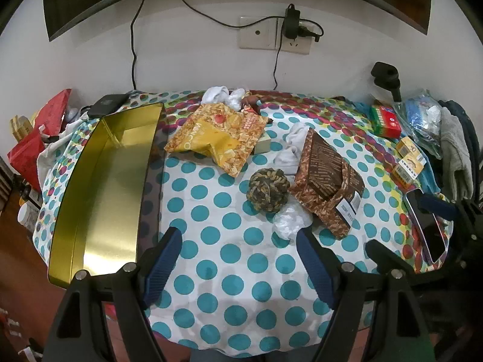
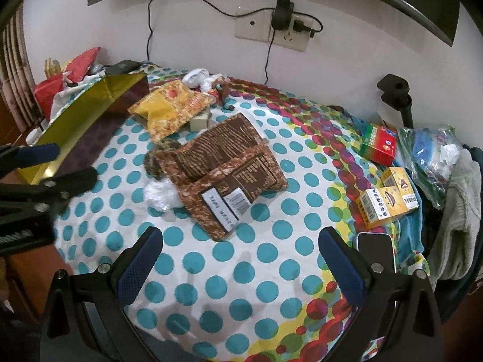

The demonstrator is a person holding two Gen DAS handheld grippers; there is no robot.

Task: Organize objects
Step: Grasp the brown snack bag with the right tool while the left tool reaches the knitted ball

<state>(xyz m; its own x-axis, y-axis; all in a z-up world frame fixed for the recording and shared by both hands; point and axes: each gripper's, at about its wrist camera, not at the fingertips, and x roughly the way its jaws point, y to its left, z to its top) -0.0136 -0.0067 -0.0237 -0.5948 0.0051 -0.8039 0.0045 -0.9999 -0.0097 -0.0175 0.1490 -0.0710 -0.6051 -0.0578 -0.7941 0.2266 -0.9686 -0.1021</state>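
A gold tin box (image 1: pixel 102 193) lies open and empty at the table's left; it also shows in the right wrist view (image 2: pixel 87 114). A yellow snack bag (image 1: pixel 217 134) (image 2: pixel 172 107), a woven rope ball (image 1: pixel 267 190) (image 2: pixel 157 158), a brown snack bag (image 1: pixel 327 178) (image 2: pixel 226 169) and a crumpled white wrapper (image 1: pixel 291 220) (image 2: pixel 160 194) lie mid-table. My left gripper (image 1: pixel 238 259) is open and empty over the near cloth, short of the ball. My right gripper (image 2: pixel 241 259) is open and empty near the brown bag's front corner.
A polka-dot cloth (image 1: pixel 229 271) covers the table. A phone (image 1: pixel 427 226) (image 2: pixel 377 250), yellow boxes (image 2: pixel 386 196), a red-green box (image 2: pixel 379 144) and plastic bags (image 2: pixel 431 157) crowd the right edge. White socks (image 1: pixel 289 150), red bags (image 1: pixel 39 138) and a wall socket (image 1: pixel 274 33) are farther back.
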